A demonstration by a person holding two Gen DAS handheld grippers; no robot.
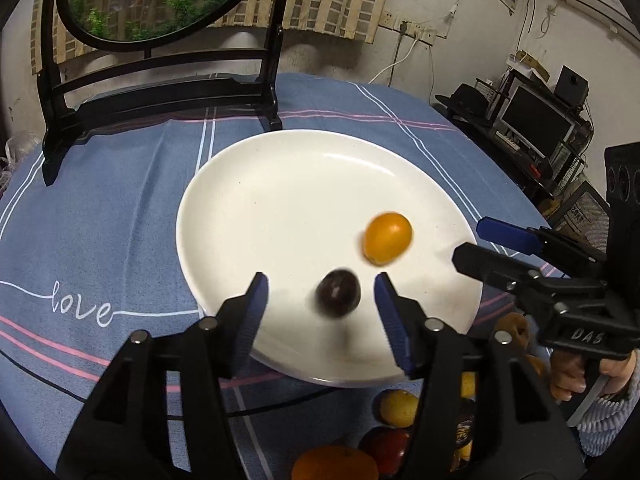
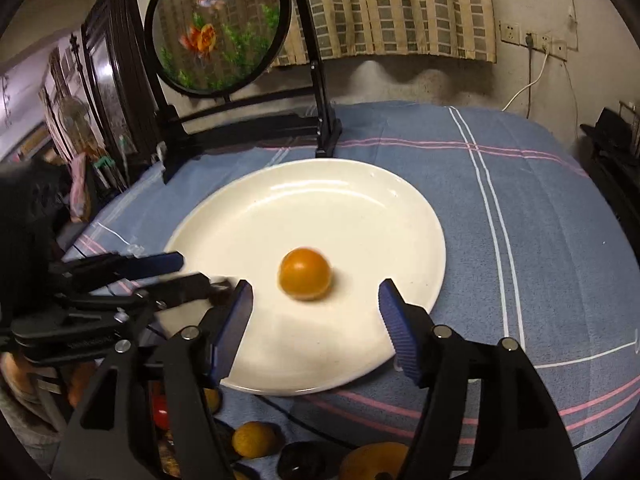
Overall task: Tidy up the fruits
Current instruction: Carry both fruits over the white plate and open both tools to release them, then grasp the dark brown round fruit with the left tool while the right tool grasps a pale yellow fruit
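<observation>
A white plate (image 1: 300,184) lies on the blue striped tablecloth. On it, a dark round fruit (image 1: 338,293) shows blurred between the fingers of my left gripper (image 1: 321,282), with gaps on both sides; the jaws stand open. A small orange fruit (image 1: 387,239) lies further right on the plate. In the right wrist view, that orange fruit (image 2: 306,279) is blurred, just ahead of my open right gripper (image 2: 315,286), and no pad touches it. The left gripper (image 2: 196,272) reaches in from the left over the plate (image 2: 320,200). The right gripper (image 1: 468,240) enters from the right.
A black stand (image 1: 160,92) with a round goldfish panel (image 2: 218,28) rises behind the plate. Several loose fruits (image 1: 398,408) lie at the near edge below the plate, as does a yellow one (image 2: 254,438). A hand (image 1: 568,376) holds the right gripper's handle.
</observation>
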